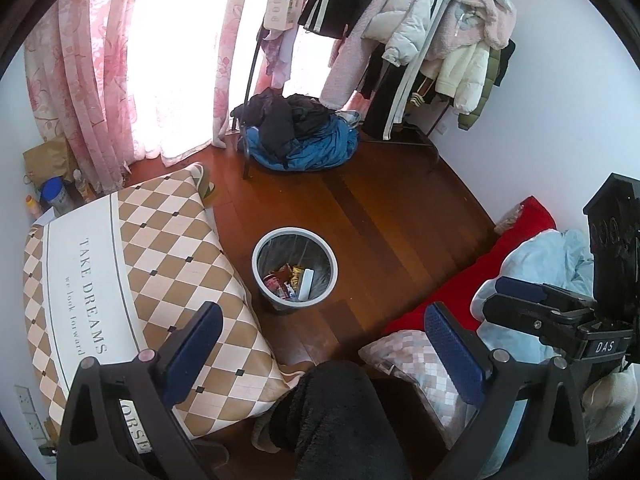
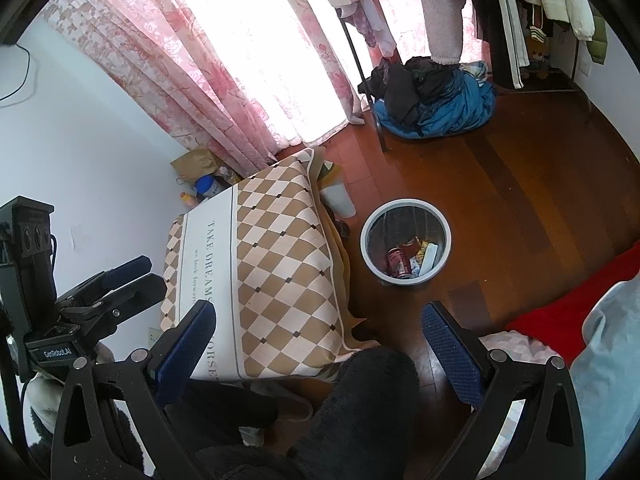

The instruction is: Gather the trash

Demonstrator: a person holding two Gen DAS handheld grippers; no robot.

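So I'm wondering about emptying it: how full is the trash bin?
Mostly empty: the bin holds only a red can and wrappers at its bottom.

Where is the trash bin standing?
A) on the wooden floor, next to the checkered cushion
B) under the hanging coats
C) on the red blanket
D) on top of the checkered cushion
A. The trash bin stands upright on the wooden floor, just beside the checkered cushion, with a red can and wrappers inside it; the hanging coats are farther back.
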